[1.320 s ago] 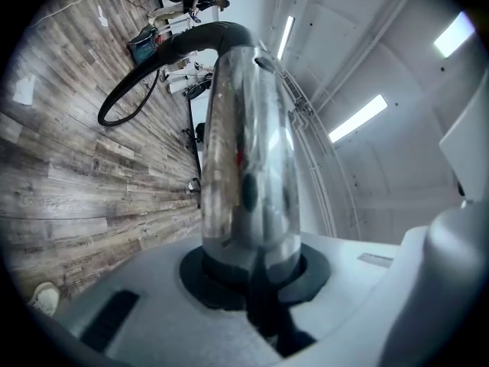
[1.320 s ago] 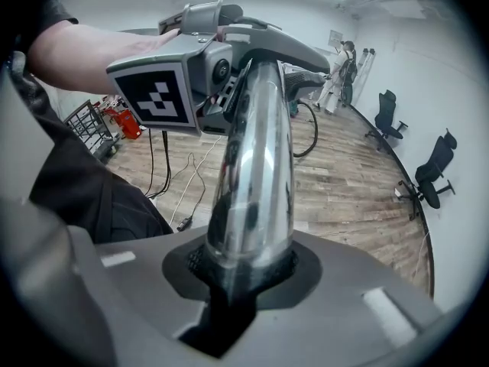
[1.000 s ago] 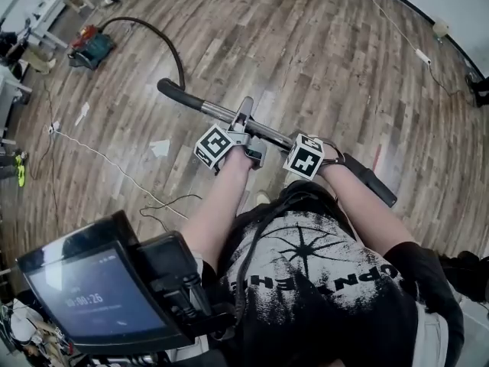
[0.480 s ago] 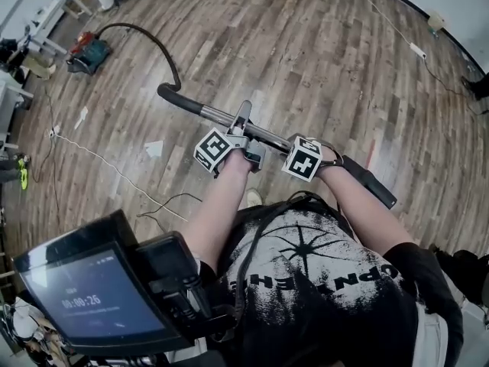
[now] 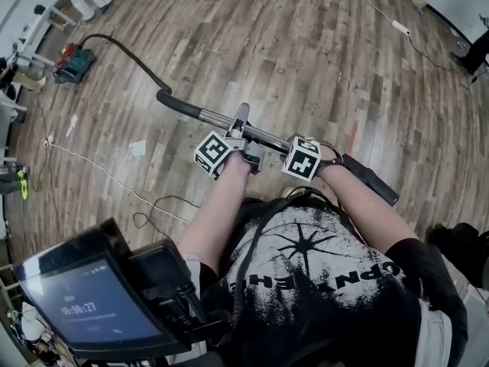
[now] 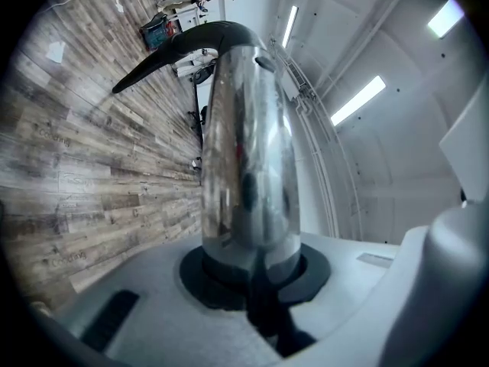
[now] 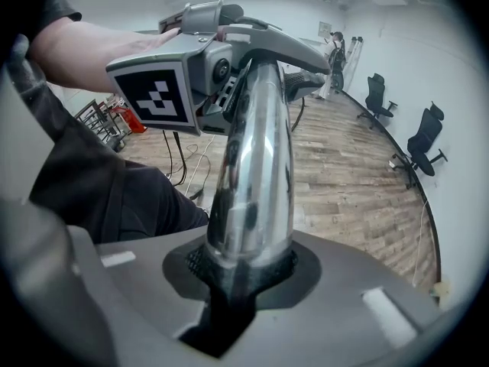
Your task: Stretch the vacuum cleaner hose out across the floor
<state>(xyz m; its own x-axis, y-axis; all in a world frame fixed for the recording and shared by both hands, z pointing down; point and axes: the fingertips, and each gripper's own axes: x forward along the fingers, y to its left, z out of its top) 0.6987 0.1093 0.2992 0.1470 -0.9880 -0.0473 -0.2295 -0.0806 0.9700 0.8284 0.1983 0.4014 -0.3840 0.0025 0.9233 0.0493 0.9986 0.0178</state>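
Jaws clamped round the chrome wand (image 5: 221,118), left gripper (image 6: 252,275) and right gripper (image 7: 243,272) alike; black hose (image 5: 130,56) curving over wooden floor (image 5: 306,52) to, seemingly, the vacuum cleaner (image 5: 72,61).

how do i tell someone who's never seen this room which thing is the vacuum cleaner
Over the wooden floor, find the shiny metal tube and follow the black hose from it toward the head view's top left. The vacuum cleaner sits where the hose stops. It is a small teal and red box, unlike the white paper scraps and thin cables nearby.
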